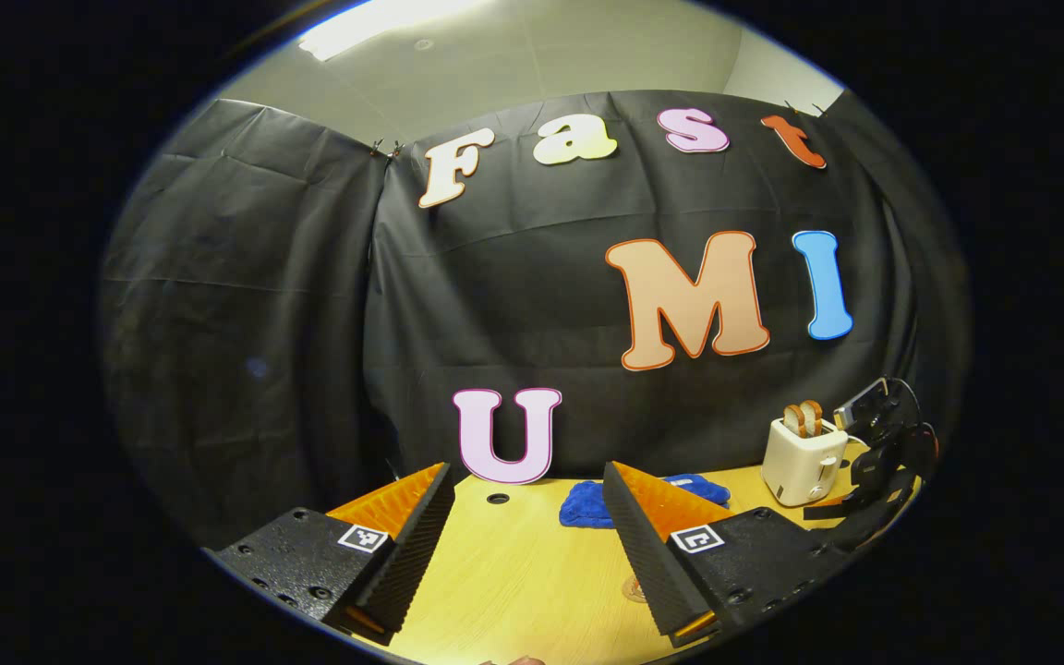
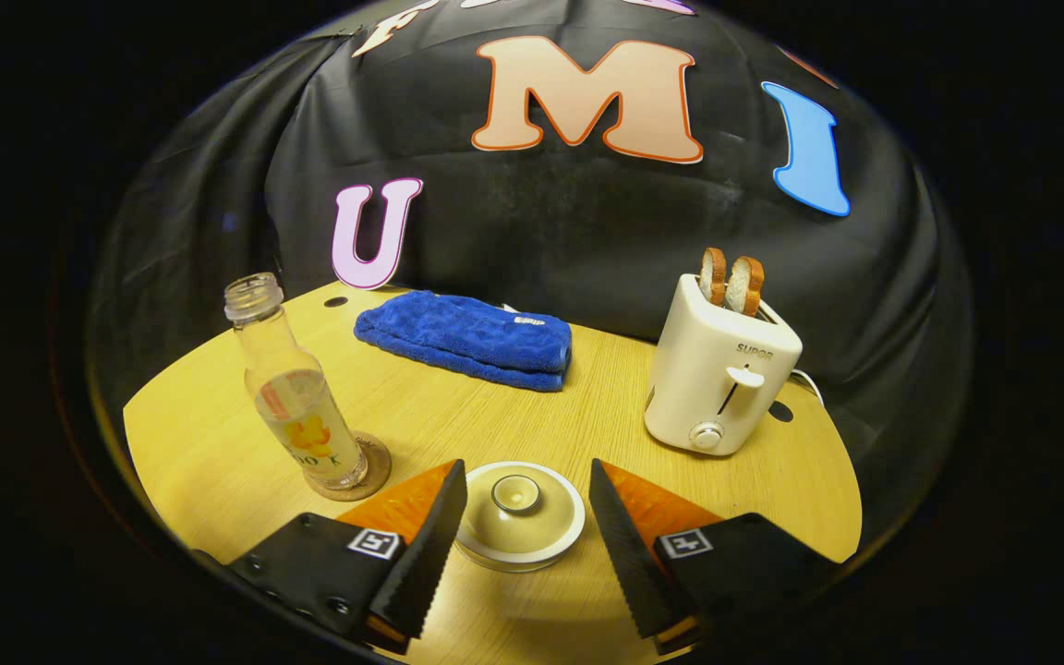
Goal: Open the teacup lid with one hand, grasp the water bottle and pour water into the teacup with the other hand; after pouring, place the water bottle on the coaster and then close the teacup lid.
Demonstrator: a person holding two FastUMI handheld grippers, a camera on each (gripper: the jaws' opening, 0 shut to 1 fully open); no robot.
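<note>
We hold our right tool [image 2: 526,517] spread around the teacup lid [image 2: 520,515], which sits on the counter [image 2: 587,388]. It looks glazed, slippery and fragile; the small knob [image 2: 515,494] seems the best hold. The water bottle [image 2: 296,397] stands on its coaster [image 2: 375,466]. Our left tool [image 1: 526,536] hangs spread, empty.

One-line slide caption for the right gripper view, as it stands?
Right gripper open above the lidded teacup; water bottle on its coaster, blue towel and toaster behind.
</note>
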